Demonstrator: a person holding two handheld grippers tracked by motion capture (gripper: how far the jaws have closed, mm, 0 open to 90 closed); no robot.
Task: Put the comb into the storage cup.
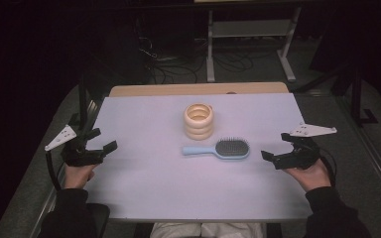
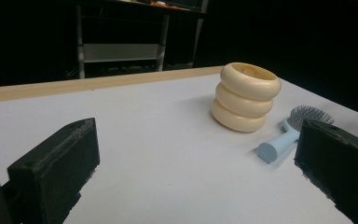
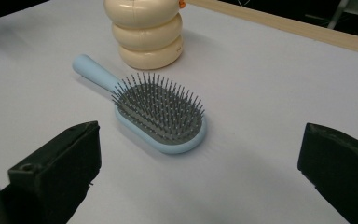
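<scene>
Nearest, our right gripper (image 1: 278, 151) and left gripper (image 1: 101, 140) both gape wide, holding nothing. Beyond lies the hairbrush (image 1: 218, 148), bristles up, mid-table, handle pointing left, just in front of the ringed cup (image 1: 198, 120). We judge the handle the best grip: come in low, jaws across it, clear of the cup

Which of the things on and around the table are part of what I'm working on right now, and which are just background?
In play:
- blue hairbrush, bristles up, nearest the right gripper
- cream ringed holder, upright just behind the brush
- left gripper, open and empty, like the right

Just lying about:
- metal shelf frame behind the table
- cables on the floor
</scene>
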